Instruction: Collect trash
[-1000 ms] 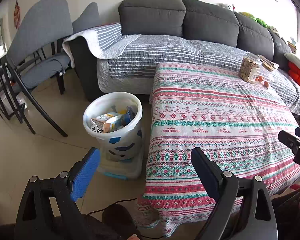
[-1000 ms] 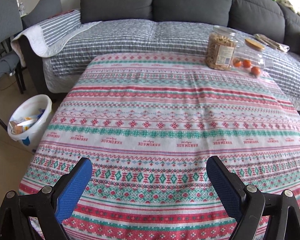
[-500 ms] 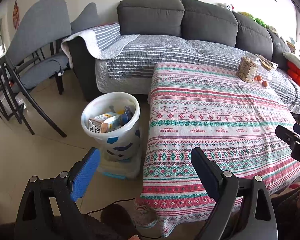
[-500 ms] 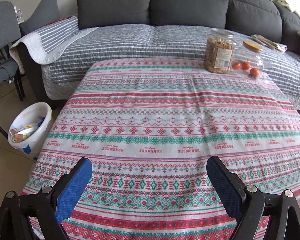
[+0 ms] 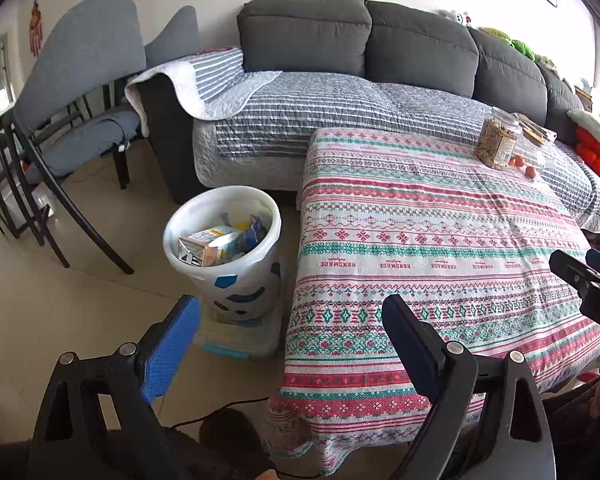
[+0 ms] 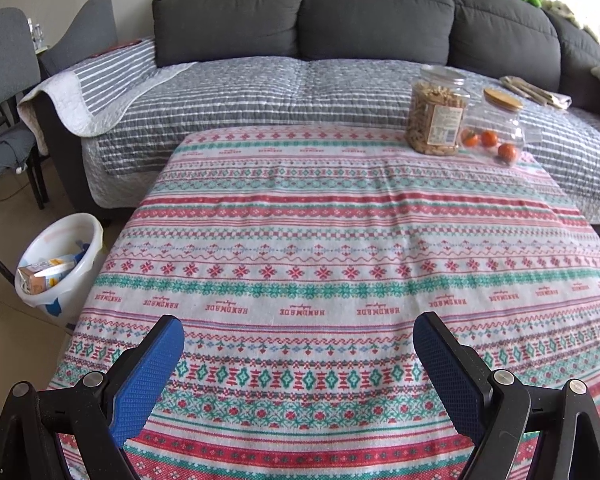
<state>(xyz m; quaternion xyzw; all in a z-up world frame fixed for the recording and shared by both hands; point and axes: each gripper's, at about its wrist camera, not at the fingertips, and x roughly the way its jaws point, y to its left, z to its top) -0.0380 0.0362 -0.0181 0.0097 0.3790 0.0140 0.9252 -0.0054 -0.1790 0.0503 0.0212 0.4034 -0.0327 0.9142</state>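
A white trash bin [image 5: 236, 276] stands on the floor left of the table, with a carton [image 5: 204, 246] and other trash inside; it also shows in the right wrist view [image 6: 56, 280]. My left gripper [image 5: 292, 312] is open and empty, near the table's front left corner, in front of the bin. My right gripper [image 6: 298, 332] is open and empty over the front edge of the patterned tablecloth [image 6: 340, 248]; it also shows at the right edge of the left wrist view [image 5: 588, 268]. No loose trash shows on the cloth.
A jar of snacks [image 6: 436, 116] and a clear jar with small oranges [image 6: 496, 132] stand at the table's far right corner. A grey sofa [image 6: 300, 80] with a striped cover runs behind. Grey chairs [image 5: 72, 92] stand at the left.
Both grippers have drawn back slightly from the table and bin, so the scene looks a little farther away. Both stay open and empty.
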